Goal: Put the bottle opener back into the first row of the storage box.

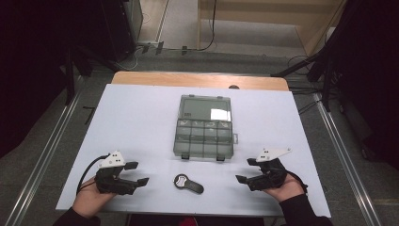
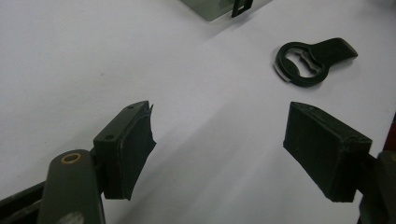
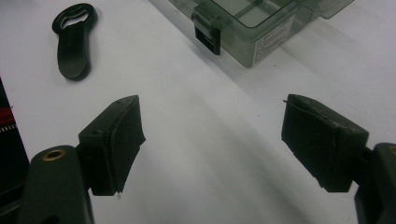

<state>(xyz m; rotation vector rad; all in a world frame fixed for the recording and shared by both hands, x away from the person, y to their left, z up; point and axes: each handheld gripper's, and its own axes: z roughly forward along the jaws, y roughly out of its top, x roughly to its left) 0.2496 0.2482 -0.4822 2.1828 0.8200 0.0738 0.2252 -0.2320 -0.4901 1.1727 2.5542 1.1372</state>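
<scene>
Near table's front edge (image 1: 188, 210), bottle opener (image 1: 187, 183), open surface around

Setting: recording lab or workshop bay. Evidence noted: white-topped table (image 1: 141, 122) on grey floor, flanked by metal floor rails (image 1: 44, 155); black stand legs (image 1: 301, 66) and loose cables (image 1: 141, 49) at rear; plywood partition (image 1: 263, 19) stood behind.

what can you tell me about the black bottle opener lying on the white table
The black bottle opener is flat, matte, plastic-looking, with a round ring head, a shaped opening with a pale metal edge inside, and a short broad handle. It lies flat on the white table near the front edge, in front of the closed clear plastic compartment box, apart from it. Nothing touches it except the table.
</scene>
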